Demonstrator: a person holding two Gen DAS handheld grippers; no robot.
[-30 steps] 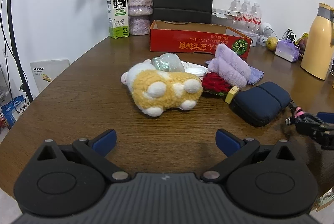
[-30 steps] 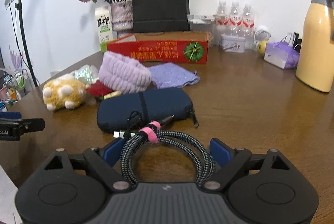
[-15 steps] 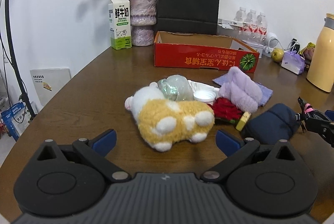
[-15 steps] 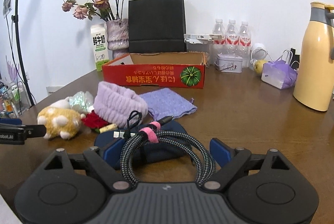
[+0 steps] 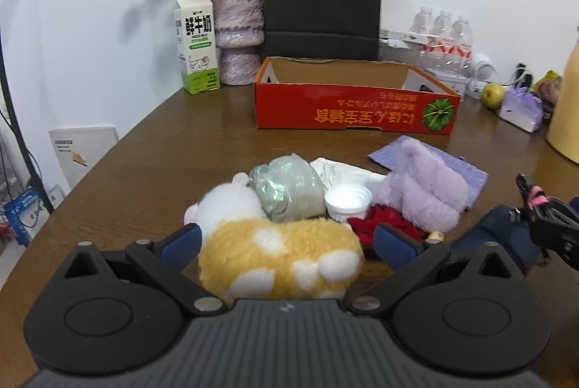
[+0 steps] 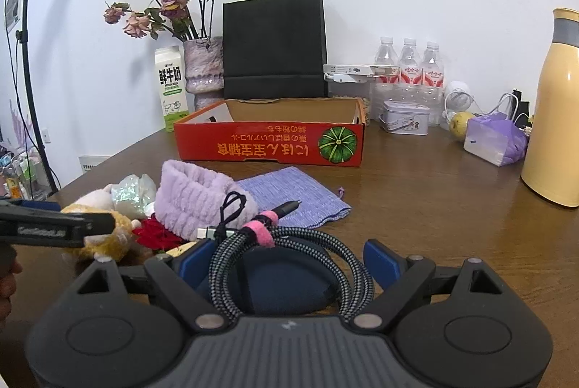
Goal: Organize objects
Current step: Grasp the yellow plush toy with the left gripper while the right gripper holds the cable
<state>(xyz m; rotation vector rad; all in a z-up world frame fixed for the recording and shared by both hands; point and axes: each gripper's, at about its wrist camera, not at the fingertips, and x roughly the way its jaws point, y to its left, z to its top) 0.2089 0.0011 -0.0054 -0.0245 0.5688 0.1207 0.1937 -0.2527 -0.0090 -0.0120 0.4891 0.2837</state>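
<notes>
I am holding my left hand-held gripper [image 5: 287,245] with its fingers apart on either side of the yellow plush toy [image 5: 280,259] lying on the surface [image 5: 181,153]. My right hand-held gripper [image 6: 287,261] is carrying the coiled braided cable [image 6: 289,265] between its parted fingers, above the navy pouch [image 6: 286,283], with the red cardboard box [image 6: 269,144] sitting beyond.

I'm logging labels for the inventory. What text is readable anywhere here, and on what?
"鲜牛奶" and "FRESH MILK": milk carton.
Yellow characters, printed upside down, beside a green pumpkin picture: red cardboard box; too distorted to quote.
Red labels on the water bottles: too small to read.
Embossed lettering on the left gripper: blurred.
</notes>
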